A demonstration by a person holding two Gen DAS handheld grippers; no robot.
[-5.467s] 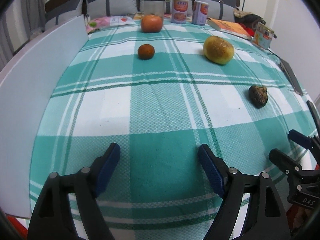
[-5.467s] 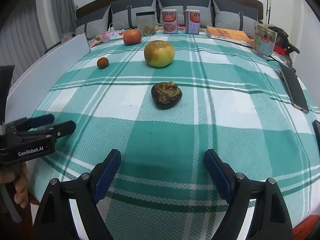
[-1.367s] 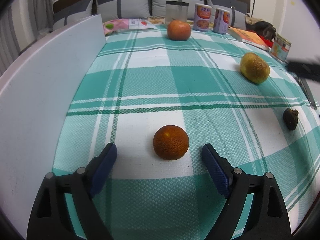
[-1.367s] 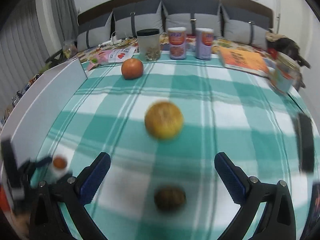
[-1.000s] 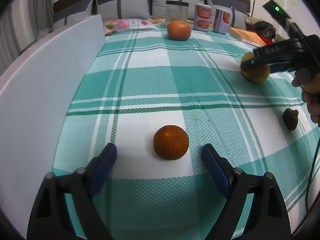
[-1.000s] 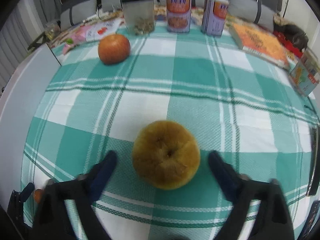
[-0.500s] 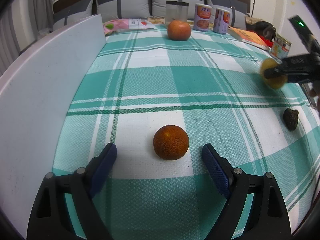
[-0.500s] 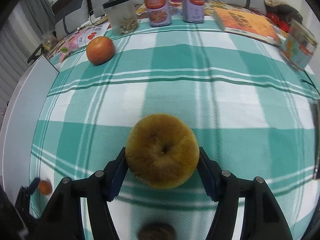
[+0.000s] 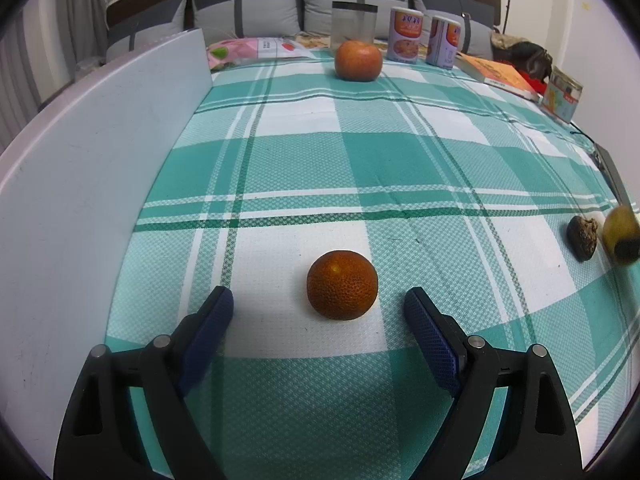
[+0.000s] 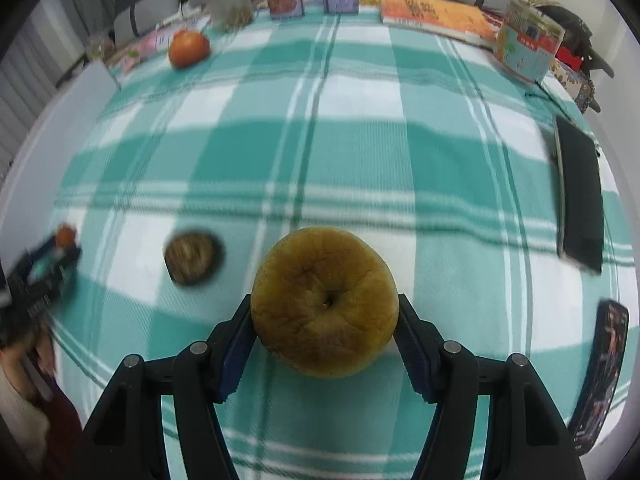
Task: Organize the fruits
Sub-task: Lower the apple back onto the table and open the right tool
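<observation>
My left gripper (image 9: pixel 319 310) is open, its blue pads either side of a small orange fruit (image 9: pixel 342 285) that rests on the checked cloth, not touching it. My right gripper (image 10: pixel 324 316) is shut on a big yellow-brown apple (image 10: pixel 324 300) and holds it above the cloth. A dark wrinkled fruit (image 10: pixel 192 258) lies just left of the apple; it also shows in the left wrist view (image 9: pixel 583 237) with the apple (image 9: pixel 621 234) blurred beside it. A red apple (image 9: pixel 358 60) sits at the far end.
A white board (image 9: pixel 80 184) stands along the table's left side. A clear jar (image 9: pixel 354 20), two cans (image 9: pixel 406 34), a book (image 10: pixel 434 14) and a small box (image 10: pixel 528 46) line the far edge. A black phone (image 10: pixel 580 192) lies at the right.
My right gripper has carried the yellow apple back toward me and down beside the dark wrinkled fruit. My left gripper and the small orange fruit have not moved.
</observation>
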